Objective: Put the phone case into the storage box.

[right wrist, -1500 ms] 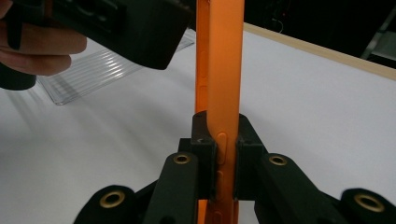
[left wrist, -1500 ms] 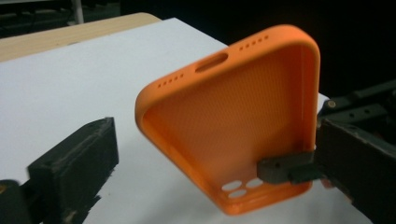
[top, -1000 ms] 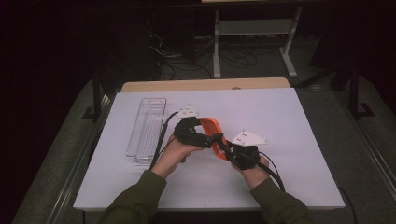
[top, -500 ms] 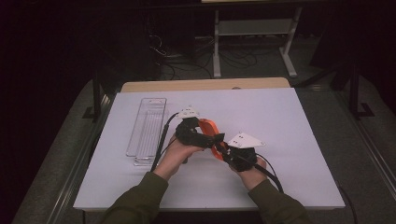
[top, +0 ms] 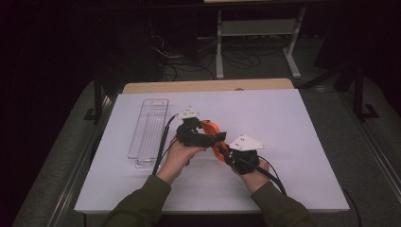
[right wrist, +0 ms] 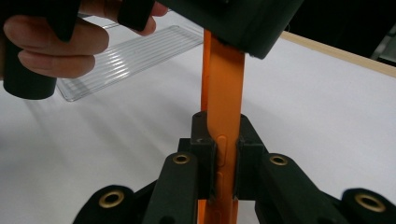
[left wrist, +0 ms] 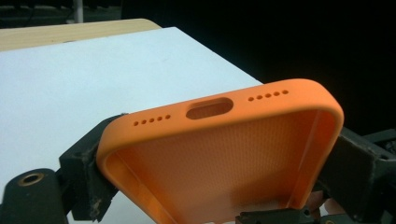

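While the right gripper (top: 226, 152) stays clamped on one edge of the orange phone case (top: 213, 134), we see the left gripper (top: 208, 138), its jaws just closed inward, pressing both sides, holding it above the white table (top: 293, 123).

Text on case (left wrist: 219, 154): none legible; port slot and two rows of holes only, no brand mark.
Text on tray (top: 149, 134): none legible; plain ribbed clear plastic.
Text on sheet (top: 293, 123): none; blank white.
Marks on plates atop grippers: small dark dots, too small to read.
Numbers, signs: none readable.
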Available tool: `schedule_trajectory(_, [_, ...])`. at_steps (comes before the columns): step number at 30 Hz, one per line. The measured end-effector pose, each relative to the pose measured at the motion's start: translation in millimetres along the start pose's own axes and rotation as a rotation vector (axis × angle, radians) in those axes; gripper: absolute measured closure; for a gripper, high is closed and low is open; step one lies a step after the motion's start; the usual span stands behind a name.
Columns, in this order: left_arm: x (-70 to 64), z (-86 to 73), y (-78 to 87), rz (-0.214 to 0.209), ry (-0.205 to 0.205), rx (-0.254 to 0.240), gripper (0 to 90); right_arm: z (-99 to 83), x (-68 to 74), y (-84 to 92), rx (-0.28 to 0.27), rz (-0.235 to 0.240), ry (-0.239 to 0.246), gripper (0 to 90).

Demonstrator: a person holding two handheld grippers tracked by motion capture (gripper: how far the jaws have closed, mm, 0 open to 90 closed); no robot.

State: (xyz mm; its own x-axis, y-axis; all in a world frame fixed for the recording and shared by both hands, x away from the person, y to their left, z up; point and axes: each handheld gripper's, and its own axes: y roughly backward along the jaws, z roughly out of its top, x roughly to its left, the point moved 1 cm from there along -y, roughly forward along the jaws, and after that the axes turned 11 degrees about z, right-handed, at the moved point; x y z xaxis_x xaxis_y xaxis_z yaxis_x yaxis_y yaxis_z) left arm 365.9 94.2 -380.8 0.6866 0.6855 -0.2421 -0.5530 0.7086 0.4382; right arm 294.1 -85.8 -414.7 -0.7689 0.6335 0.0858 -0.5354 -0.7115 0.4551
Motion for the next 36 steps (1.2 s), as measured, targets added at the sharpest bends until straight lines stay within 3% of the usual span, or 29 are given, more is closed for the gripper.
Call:
schedule_trajectory(28, [-2.0,2.2,2.0,-0.002,-0.016,0.011,13.7,-1.4,2.2,-2.4,0.016,0.000,0.015,76.5])
schedule_trajectory(32, [-2.4,3.1,3.3,0.009,-0.029,0.009,13.9,-1.0,1.3,-1.9,0.014,0.006,0.015,72.5])
schedule_trajectory(36, [-2.0,4.3,5.1,0.017,-0.033,0.001,14.0,-0.8,-0.5,-2.3,0.020,0.021,0.006,63.0])
